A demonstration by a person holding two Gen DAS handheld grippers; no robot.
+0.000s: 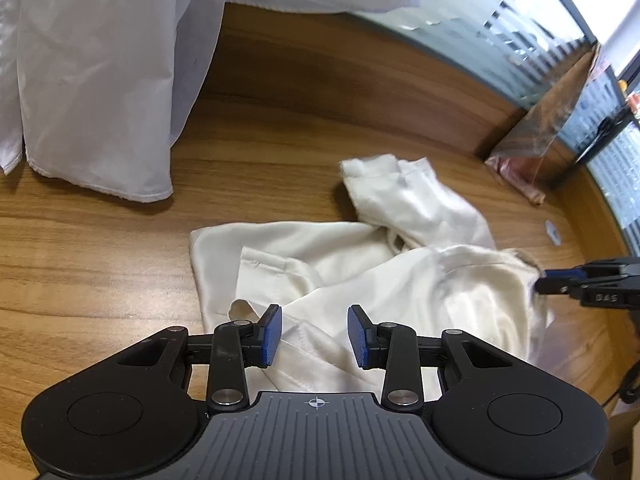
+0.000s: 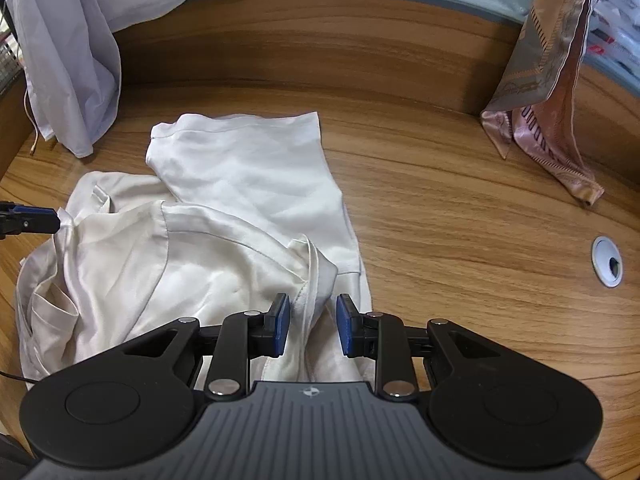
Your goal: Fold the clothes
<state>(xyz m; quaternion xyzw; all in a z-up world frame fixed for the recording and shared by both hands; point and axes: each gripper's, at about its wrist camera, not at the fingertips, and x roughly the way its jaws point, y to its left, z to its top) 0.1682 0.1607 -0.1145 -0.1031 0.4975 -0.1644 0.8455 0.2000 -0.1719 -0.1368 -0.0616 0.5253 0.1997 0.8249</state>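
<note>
A wooden desk [image 2: 460, 208] with a raised back panel [image 2: 320, 40] stands beneath frosted glass [image 1: 500, 24].

My left tool [image 1: 315, 336], matte black linkage arms, 2 blue pads [image 1: 273, 330], silver pivot screws, ribbed grey housing with crosshair mark, my right tool [image 2: 309, 330] identical

One cream garment [image 2: 224, 208], one white hanging cloth [image 1: 100, 80], one patterned scarf [image 2: 552, 80], two grippers, one cable grommet [image 2: 607, 261]

Both wrist views close, angled down; share cream garment [image 1: 360, 276] [image 2: 192, 256], desk [image 1: 80, 248] [image 2: 460, 220].
</note>
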